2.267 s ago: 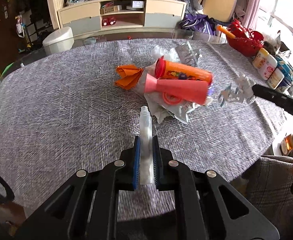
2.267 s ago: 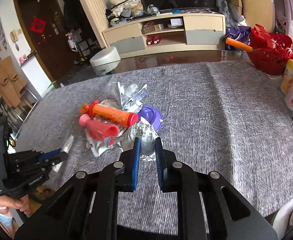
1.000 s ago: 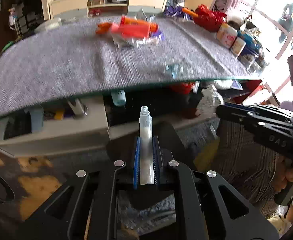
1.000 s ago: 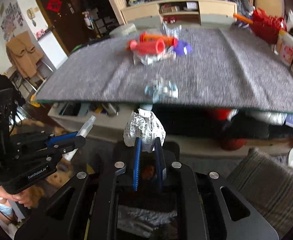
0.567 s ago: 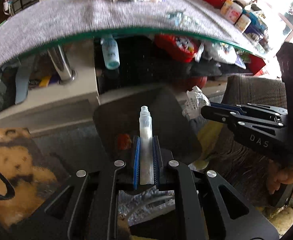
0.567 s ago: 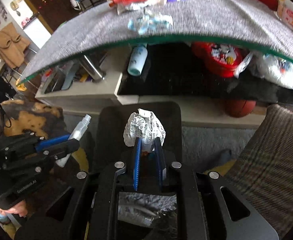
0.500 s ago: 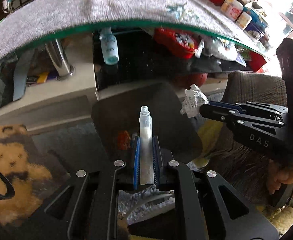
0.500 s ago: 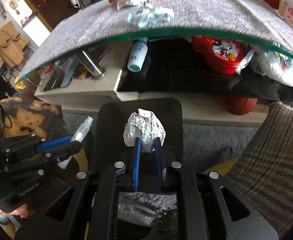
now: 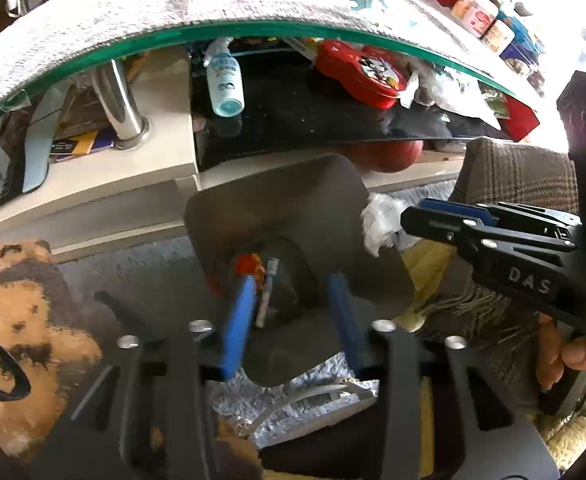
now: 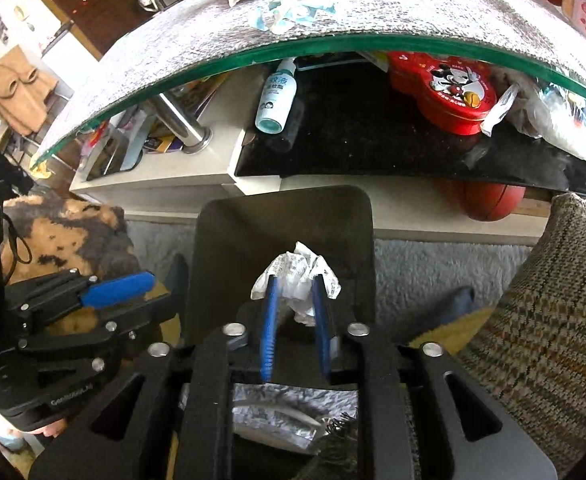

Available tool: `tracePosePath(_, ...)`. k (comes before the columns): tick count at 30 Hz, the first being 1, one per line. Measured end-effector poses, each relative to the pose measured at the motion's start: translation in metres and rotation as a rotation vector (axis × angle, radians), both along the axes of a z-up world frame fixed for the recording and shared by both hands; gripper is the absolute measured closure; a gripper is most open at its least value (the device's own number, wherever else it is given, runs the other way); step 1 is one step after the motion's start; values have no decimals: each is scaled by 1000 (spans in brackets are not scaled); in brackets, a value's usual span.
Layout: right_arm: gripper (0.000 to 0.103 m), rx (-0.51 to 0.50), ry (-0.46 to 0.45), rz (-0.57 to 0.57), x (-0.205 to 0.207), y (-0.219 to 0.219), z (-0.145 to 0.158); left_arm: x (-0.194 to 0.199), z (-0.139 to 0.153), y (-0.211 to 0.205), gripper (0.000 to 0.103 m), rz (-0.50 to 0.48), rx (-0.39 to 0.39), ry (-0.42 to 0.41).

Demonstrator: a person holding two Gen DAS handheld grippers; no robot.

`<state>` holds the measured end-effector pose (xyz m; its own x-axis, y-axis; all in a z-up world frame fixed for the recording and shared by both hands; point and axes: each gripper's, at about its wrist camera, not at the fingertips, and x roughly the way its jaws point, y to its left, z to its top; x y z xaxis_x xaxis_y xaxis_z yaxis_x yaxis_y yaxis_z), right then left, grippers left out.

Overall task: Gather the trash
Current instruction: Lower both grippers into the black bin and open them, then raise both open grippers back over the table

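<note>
A dark grey bin [image 9: 293, 200] [image 10: 285, 220] stands on the floor in front of the table. My left gripper [image 9: 291, 280] hangs over it and its jaws are opening. The small clear plastic bottle [image 9: 267, 296] has left the blue pads and drops beside the left one into the bin, next to an orange scrap [image 9: 247, 266]. My right gripper [image 10: 295, 280] is over the same bin with its jaws opening. The crumpled printed paper [image 10: 297, 276] still sits loosely between them. Each gripper also shows in the other view: the right gripper [image 9: 409, 216], the left gripper [image 10: 161, 292].
The glass table's green edge [image 10: 333, 44] arches above, with more trash [image 10: 289, 12] on its grey cloth. On the shelf below lie a white-and-blue bottle [image 10: 277, 100], a red tin [image 10: 449, 92] and a basketball [image 10: 489, 200]. A plaid cushion [image 10: 553, 320] is on the right.
Both grippers came off the tabletop and sank over the bin. Both sets of jaws have now spread; the bottle has slipped free of the left pads and the paper has loosened.
</note>
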<state>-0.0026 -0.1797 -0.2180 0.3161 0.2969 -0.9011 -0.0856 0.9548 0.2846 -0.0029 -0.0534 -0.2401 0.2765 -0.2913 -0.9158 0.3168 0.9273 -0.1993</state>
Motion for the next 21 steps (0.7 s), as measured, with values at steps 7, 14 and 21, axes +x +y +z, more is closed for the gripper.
tracePosePath(7,33,-15,-58,-46,5,-12,19,5,14,8,35,16,21,-36)
tracePosePath(14,27,-41,-171,-78,22,-31,62,14,40,20,29,25,28,-90)
tracePosePath(21,27,-82,-247,-36,55,-24,85,41,68,33,28,64,8,-153)
